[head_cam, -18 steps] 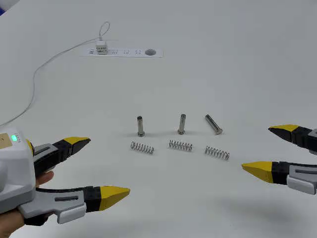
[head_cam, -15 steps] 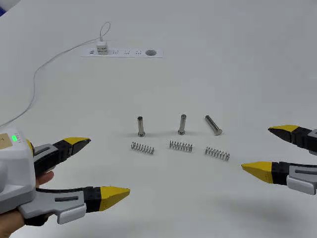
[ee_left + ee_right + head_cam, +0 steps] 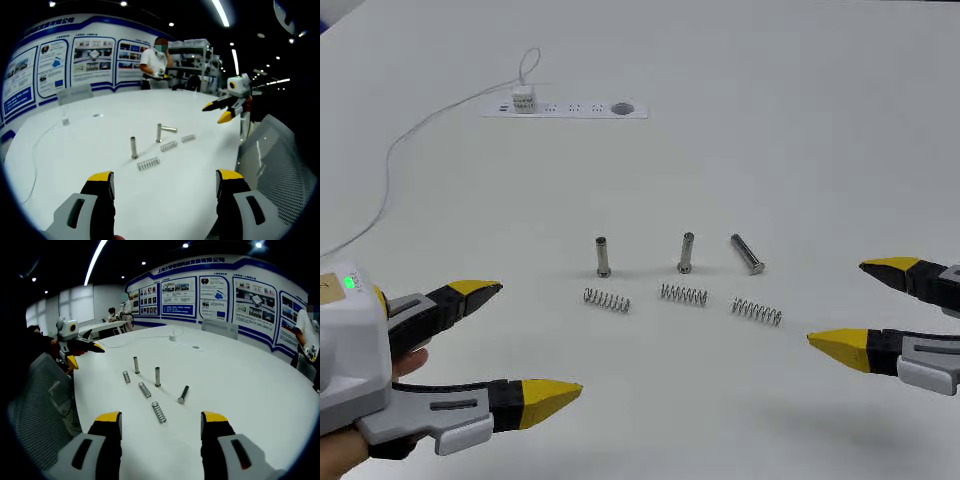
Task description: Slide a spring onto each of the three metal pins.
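While left tongs (image 3: 540,337) and right tongs (image 3: 835,303) gape, coiled springs (image 3: 683,294) lie before silvery pins (image 3: 687,252).

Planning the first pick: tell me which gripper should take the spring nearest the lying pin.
Right. The right gripper, open, points at that spring, which lies close ahead of its jaws. The left gripper, also open, is much farther from it, so it would likely need a longer reach.

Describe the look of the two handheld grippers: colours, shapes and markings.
The left gripper and right gripper match. Each has two light grey arms, marked with a dark slot, that carry black jaws. The jaws taper like beaks to pointed yellow tips.
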A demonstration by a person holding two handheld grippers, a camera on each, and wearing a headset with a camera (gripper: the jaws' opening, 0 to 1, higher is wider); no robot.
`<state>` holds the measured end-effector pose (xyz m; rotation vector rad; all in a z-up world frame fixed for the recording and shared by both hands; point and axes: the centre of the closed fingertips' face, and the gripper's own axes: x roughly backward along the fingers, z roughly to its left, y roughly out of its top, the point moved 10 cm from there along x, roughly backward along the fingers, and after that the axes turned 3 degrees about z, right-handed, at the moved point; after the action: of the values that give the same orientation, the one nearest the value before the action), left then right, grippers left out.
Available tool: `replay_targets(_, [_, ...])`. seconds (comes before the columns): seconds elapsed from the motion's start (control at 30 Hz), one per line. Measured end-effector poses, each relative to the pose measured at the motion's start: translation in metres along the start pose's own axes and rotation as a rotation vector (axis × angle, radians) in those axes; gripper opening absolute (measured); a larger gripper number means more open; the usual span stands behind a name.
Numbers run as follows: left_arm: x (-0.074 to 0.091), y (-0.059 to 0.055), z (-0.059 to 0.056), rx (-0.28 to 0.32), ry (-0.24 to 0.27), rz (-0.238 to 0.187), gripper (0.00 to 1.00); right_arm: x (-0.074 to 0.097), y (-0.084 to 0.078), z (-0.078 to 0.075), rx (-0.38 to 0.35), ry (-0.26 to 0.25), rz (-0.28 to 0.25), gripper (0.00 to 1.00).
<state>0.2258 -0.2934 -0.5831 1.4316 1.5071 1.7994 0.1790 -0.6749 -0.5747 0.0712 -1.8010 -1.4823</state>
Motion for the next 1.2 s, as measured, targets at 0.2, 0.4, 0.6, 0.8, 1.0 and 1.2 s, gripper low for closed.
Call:
replay_targets(0.2, [-0.001,0.0,0.001,-0.001,-0.002,0.0,0.85,0.0,-0.003,-0.001,-0.011,-0.004,0.008,0.64])
replay_targets(0.4, [-0.001,0.001,0.001,-0.002,0.001,-0.006,0.85,-0.001,0.0,-0.005,-0.014,-0.01,0.011,0.62])
replay_targets(0.6, [0.001,0.001,0.001,0.001,0.012,-0.013,0.85,-0.005,0.004,-0.007,-0.011,-0.009,0.018,0.6])
replay_targets(0.8, [0.003,0.002,0.001,0.002,0.018,-0.017,0.85,-0.01,0.01,-0.011,-0.001,-0.013,0.027,0.58])
replay_targets(1.0, [0.005,0.002,0.0,0.002,0.025,-0.019,0.85,-0.016,0.017,-0.017,0.009,-0.02,0.039,0.54])
replay_targets(1.2, [0.005,0.002,0.0,0.004,0.03,-0.022,0.85,-0.023,0.026,-0.021,0.006,-0.02,0.049,0.5])
